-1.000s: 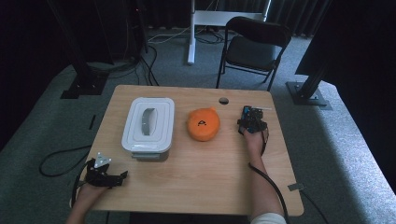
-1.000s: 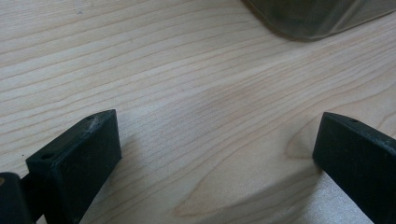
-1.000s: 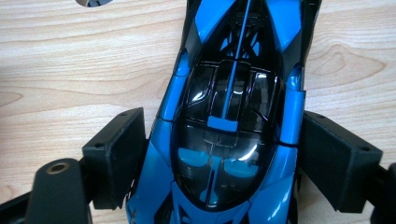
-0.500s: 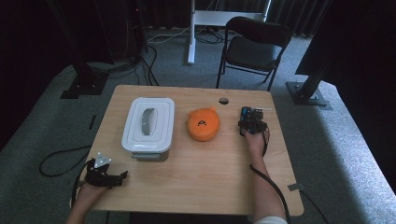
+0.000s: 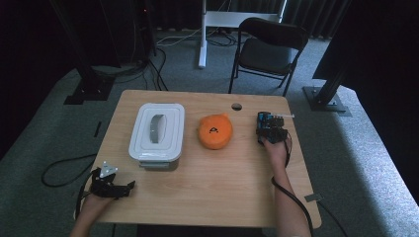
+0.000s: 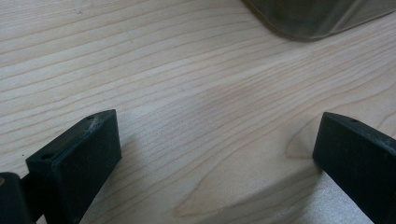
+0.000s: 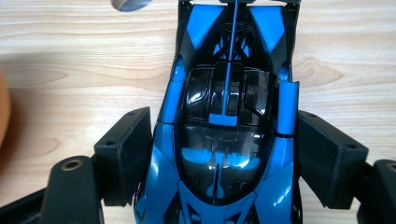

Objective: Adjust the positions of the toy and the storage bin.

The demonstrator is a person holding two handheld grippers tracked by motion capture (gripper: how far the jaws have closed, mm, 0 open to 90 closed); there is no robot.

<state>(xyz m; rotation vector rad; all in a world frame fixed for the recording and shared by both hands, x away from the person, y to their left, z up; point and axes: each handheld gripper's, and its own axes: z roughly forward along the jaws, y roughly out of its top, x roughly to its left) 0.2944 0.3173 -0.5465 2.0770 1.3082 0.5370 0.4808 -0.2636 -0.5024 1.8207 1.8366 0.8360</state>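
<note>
Wooden table (image 5: 212,177): orange bowl, apparently (image 5: 215,131), beside blue car (image 7: 229,116).

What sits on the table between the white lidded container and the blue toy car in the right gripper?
In the high view, an orange round object lies between the white lidded container and the blue toy car that the right gripper clamps.

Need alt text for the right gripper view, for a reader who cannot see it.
A blue and black toy car sits clamped between the right gripper's two black jaws, seen from above with its dark canopy facing the camera. Beneath it lies the light wooden table, with an orange object's edge at far left.
</note>
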